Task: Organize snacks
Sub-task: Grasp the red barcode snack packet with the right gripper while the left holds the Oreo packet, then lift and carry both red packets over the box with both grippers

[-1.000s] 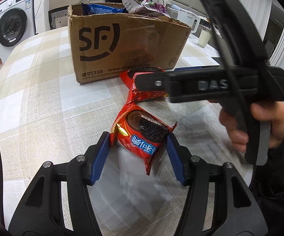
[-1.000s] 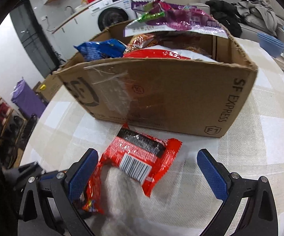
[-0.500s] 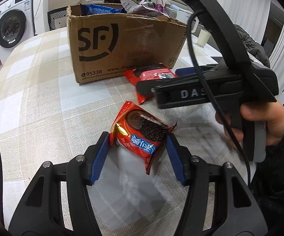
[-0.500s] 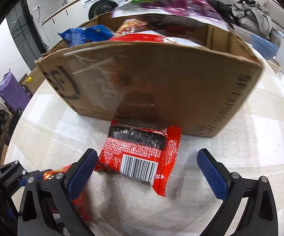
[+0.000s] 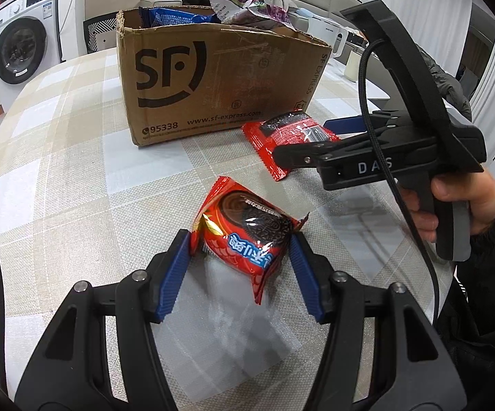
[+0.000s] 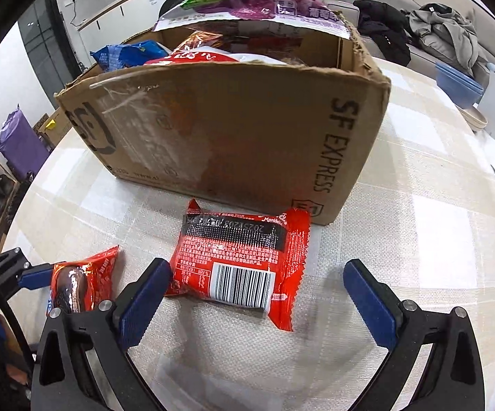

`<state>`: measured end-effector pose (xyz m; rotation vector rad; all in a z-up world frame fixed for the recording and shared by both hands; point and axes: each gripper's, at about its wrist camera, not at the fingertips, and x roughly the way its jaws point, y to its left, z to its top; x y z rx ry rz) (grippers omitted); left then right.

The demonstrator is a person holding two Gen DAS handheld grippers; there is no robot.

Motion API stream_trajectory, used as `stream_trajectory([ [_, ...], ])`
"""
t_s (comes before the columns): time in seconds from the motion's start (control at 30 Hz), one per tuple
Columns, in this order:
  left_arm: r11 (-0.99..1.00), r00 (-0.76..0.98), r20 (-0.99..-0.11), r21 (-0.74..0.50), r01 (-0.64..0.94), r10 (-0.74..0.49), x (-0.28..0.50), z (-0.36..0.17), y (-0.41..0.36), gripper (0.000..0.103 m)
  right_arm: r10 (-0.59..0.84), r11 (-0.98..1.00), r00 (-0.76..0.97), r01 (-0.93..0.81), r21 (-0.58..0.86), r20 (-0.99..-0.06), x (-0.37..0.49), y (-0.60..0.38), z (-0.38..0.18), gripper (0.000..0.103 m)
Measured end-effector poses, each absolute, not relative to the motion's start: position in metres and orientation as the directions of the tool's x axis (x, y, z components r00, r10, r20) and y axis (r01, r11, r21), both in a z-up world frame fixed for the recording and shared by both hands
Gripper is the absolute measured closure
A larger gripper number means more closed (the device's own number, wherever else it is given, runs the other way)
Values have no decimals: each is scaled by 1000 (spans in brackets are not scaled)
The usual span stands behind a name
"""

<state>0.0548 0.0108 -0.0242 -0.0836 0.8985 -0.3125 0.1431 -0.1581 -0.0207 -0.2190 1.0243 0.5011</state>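
Washing machine (image 5: 20, 51) against white wall; clothes heaped on pale sofa (image 6: 429, 30); checked tablecloth (image 5: 59, 157) on table.

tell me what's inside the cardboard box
The box holds snack bags: a blue one, a red and white one, and a purple one lying across the top. Its front wall hides everything lower down.

You are in a home: a washing machine (image 5: 20, 51) stands at upper left, a sofa heaped with clothes (image 6: 442, 30) at upper right, and a checked tablecloth (image 5: 59, 171) covers the table before you.
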Motion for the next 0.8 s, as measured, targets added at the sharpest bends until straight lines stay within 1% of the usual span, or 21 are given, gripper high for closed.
stream_trajectory([
  [0.13,952,581,-756,-202,231,-301,55,-24,11,48,300,854,422,-518,44,-856,136,-152,-23,2],
  [0.2,952,581,-756,-203,231,-302,55,-24,11,48,311,844,427,-535,40,-849,134,-149,-23,6],
  [0.3,952,581,-756,-201,231,-301,56,-24,11,48,337,829,426,-557,50,-840,127,-147,-22,15],
  [0.37,952,581,-756,-201,231,-301,56,-25,11,48,350,819,426,-571,52,-834,124,-148,-19,26],
  [0.43,952,581,-756,-200,231,-300,56,-25,11,48,359,810,427,-585,50,-830,120,-148,-18,32],
  [0.47,952,582,-757,-199,231,-299,56,-25,11,48,365,803,431,-594,45,-825,117,-147,-18,40],
  [0.5,953,582,-757,-198,231,-298,57,-25,11,48,375,799,432,-599,49,-820,112,-149,-18,44],
  [0.53,953,582,-757,-197,231,-297,57,-25,11,48,387,794,430,-605,58,-816,109,-150,-17,54],
  [0.57,953,582,-757,-196,231,-296,57,-25,11,48,398,790,425,-609,68,-813,106,-151,-17,58],
  [0.63,953,582,-757,-195,231,-296,57,-25,10,48,415,785,421,-614,84,-807,101,-159,-14,59],
  [0.8,953,582,-757,-196,230,-296,57,-25,10,48,419,776,414,-626,82,-808,96,-166,-12,60],
])
